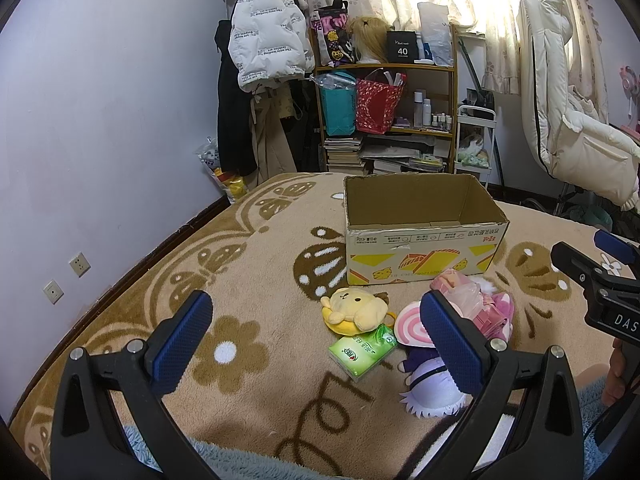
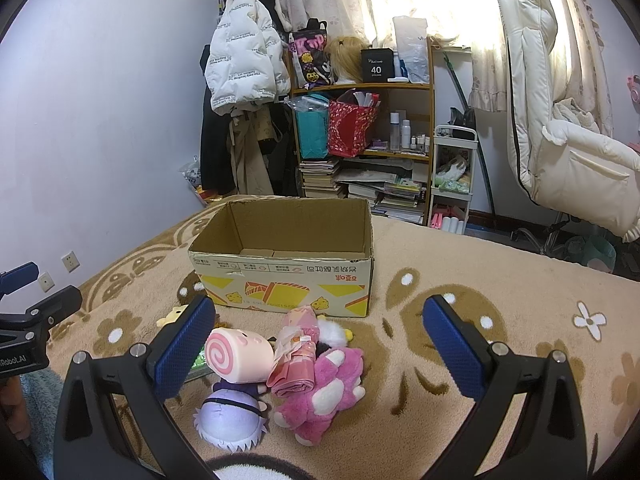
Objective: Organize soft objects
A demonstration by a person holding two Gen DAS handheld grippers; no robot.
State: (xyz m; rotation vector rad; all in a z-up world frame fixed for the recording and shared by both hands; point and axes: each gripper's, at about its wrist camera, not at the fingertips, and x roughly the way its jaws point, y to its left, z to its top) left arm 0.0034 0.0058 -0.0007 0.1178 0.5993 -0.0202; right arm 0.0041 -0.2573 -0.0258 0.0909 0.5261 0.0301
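Observation:
An open cardboard box [image 1: 424,236] stands on the bed blanket; its inside looks bare [image 2: 288,240]. In front of it lie a yellow plush [image 1: 356,309], a green tissue pack [image 1: 362,350], a pink swirl roll plush [image 2: 236,354], a purple-white plush doll [image 2: 232,416], a wrapped pink bundle [image 2: 298,356] and a pink-white plush [image 2: 324,392]. My left gripper [image 1: 316,340] is open, just short of the yellow plush and tissue pack. My right gripper [image 2: 320,344] is open, with the pink toys between its fingers' line of sight, none gripped.
The beige flowered blanket [image 1: 248,280] covers the bed. Beyond the bed stand a cluttered shelf [image 2: 362,132], hanging coats [image 1: 264,36] and a cream chair [image 2: 560,120] on the right. The other gripper shows at each view's edge [image 1: 600,280].

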